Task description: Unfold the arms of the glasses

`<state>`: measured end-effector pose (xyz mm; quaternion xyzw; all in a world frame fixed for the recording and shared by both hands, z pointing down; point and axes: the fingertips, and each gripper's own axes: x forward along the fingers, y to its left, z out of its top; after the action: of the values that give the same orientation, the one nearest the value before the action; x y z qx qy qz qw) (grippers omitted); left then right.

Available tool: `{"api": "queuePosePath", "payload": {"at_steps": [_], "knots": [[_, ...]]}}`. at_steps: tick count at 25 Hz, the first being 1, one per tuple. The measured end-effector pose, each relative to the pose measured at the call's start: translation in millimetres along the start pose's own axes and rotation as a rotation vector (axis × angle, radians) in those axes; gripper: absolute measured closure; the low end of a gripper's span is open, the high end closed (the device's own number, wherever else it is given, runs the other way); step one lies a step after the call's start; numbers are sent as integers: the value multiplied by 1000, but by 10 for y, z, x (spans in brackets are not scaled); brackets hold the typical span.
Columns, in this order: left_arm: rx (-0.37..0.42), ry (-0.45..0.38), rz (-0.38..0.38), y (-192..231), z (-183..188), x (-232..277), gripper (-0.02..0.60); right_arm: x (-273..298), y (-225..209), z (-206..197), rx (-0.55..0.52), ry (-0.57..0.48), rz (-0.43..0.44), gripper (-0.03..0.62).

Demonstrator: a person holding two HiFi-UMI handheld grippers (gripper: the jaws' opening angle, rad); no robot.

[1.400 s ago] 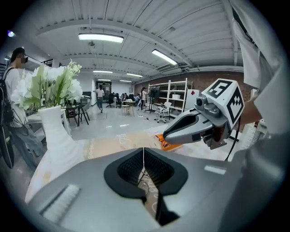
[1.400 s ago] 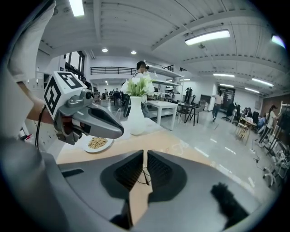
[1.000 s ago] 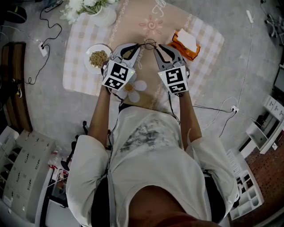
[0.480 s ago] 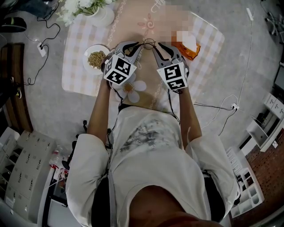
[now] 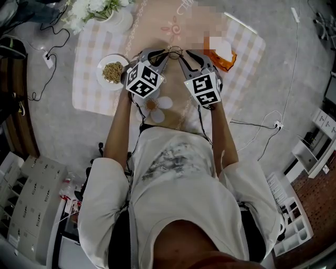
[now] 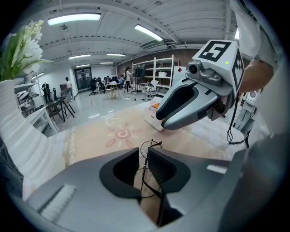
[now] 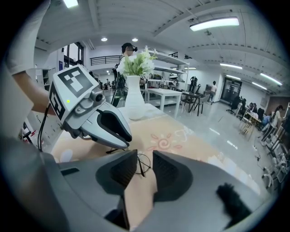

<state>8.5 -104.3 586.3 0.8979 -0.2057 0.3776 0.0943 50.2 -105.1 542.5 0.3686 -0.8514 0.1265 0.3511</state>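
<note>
Thin black wire glasses (image 5: 176, 51) lie low over the tan runner (image 5: 173, 105), between my two grippers. In the left gripper view their frame (image 6: 157, 144) runs through the narrow gap of my left gripper (image 6: 142, 156), which is shut on the wire. My left gripper (image 5: 157, 54) comes in from the left. My right gripper (image 5: 185, 55) faces it from the right. Its jaws (image 7: 145, 156) are opening, with a round lens (image 7: 149, 165) just beyond the tips and no pad pressing on it.
A bowl of grains (image 5: 115, 70) sits left of the grippers on the checked cloth (image 5: 89, 79). A white vase of flowers (image 5: 113, 13) stands at the far left corner. An orange packet (image 5: 220, 52) lies to the right. Cables trail on the floor.
My left gripper has moved a little forward and down with the glasses. The right gripper has stayed nearly in place.
</note>
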Motion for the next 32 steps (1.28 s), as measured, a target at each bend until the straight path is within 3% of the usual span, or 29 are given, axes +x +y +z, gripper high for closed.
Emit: {"api": "queuePosePath", "payload": {"at_steps": [24, 32], "knots": [[92, 146, -63, -76, -228, 301, 517, 86, -21, -77, 7, 33, 28, 464], [91, 146, -87, -108, -247, 319, 548, 112, -6, -95, 6, 42, 39, 464]]}}
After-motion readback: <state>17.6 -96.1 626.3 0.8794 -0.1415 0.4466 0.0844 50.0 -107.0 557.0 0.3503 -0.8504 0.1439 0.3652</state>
